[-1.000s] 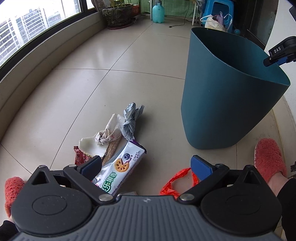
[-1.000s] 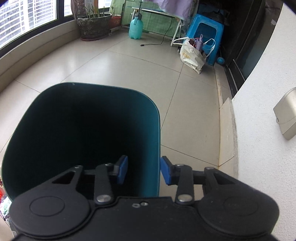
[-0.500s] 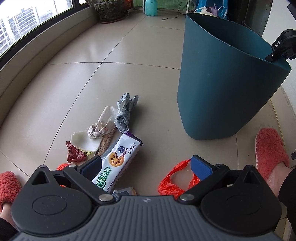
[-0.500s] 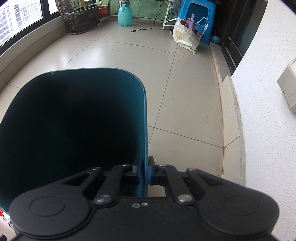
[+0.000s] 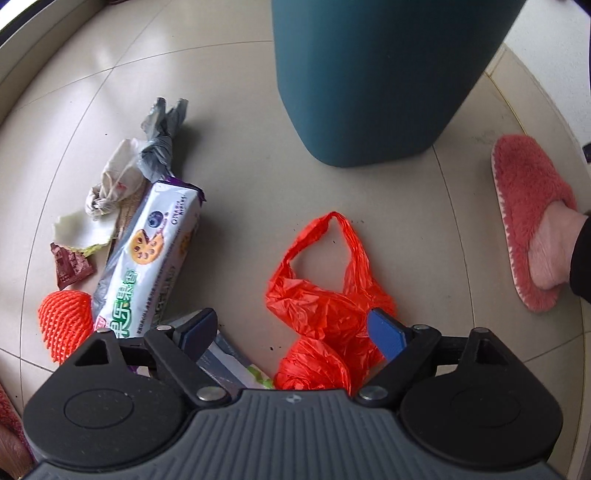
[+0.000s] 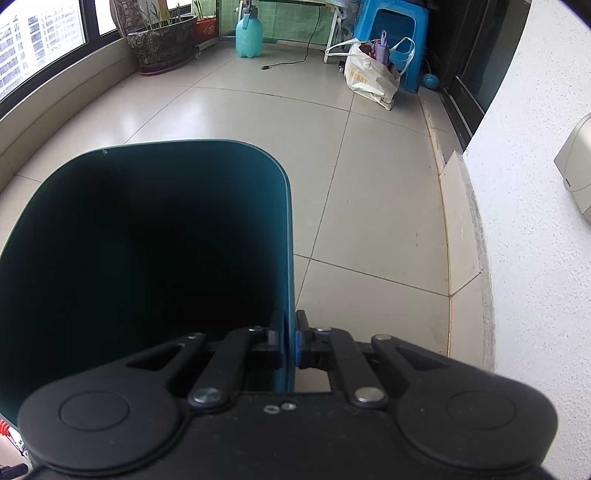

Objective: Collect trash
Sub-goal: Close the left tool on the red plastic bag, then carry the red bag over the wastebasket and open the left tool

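Note:
A dark teal trash bin [image 5: 376, 74] stands on the tiled floor; its open mouth fills the right wrist view [image 6: 147, 258]. My right gripper [image 6: 290, 339] is shut on the bin's rim. My left gripper [image 5: 291, 328] is open, low over the floor trash. A crumpled red plastic bag [image 5: 325, 302] lies between its fingers. Left of it lie a white and purple biscuit wrapper [image 5: 147, 262], an orange foam net [image 5: 62, 325], a dark red sachet [image 5: 70, 264], a crumpled tissue [image 5: 110, 184] and a grey twisted wrapper [image 5: 162, 147].
A pink slippered foot [image 5: 532, 225] stands right of the bag. A white wall [image 6: 535, 221] runs along the right. At the far end are a plant pot [image 6: 162, 40], a teal spray bottle [image 6: 249, 31], a blue stool [image 6: 395, 37] and a white bag [image 6: 373, 79].
My left gripper has dropped lower and nearer to the trash, so the red bag now lies between its open fingers. My right gripper has closed on the bin's rim.

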A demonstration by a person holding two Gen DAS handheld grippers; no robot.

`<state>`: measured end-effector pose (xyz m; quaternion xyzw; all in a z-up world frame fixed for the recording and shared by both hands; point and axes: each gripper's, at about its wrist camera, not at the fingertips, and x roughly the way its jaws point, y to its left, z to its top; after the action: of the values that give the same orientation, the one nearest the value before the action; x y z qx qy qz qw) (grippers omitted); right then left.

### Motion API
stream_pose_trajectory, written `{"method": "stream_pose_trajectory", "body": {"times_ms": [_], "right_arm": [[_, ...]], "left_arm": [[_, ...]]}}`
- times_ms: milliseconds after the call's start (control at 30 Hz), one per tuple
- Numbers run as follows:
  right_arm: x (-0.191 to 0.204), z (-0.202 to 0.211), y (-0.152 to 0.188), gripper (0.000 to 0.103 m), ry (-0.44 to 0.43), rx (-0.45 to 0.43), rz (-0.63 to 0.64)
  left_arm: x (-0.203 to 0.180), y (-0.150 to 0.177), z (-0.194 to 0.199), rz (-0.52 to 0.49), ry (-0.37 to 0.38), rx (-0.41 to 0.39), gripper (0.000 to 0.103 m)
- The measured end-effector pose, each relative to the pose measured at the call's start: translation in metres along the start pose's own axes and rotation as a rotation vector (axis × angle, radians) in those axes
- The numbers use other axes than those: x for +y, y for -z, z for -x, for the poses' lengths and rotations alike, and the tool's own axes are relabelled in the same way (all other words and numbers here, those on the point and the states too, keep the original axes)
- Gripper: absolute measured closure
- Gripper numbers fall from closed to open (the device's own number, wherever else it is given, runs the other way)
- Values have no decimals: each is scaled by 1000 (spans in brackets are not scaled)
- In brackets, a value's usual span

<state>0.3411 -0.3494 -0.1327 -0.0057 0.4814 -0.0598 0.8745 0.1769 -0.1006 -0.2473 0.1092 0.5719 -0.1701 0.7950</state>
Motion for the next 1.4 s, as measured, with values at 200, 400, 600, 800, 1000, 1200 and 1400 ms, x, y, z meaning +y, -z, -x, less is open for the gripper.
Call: {"method": "stream_pose_trajectory", "body": {"times_ms": [200, 400, 600, 800, 1000, 1200, 1400], "right_arm": [[2, 1, 1, 98, -1, 3, 9], [4, 0, 1, 98, 1, -1, 18], [7, -1, 1, 98, 4, -8, 25], [6, 1, 3, 97, 7, -11, 21], [6, 3, 3, 97, 12, -11, 24], [18, 7, 3, 98, 30, -11, 56], [36, 20, 11, 97, 42, 12, 139]], "left_arm": [[-12, 9, -21, -35, 52, 43, 14], [-14, 16, -43, -60, 63, 80, 14], [-8, 25, -63, -52, 62, 120, 14], [-11, 30, -77, -84, 70, 133, 44], [-7, 29, -76, -73, 62, 112, 54], [-1, 16, -37, -73, 17, 18, 55], [15, -4, 46, -17, -33, -125, 55]]}}
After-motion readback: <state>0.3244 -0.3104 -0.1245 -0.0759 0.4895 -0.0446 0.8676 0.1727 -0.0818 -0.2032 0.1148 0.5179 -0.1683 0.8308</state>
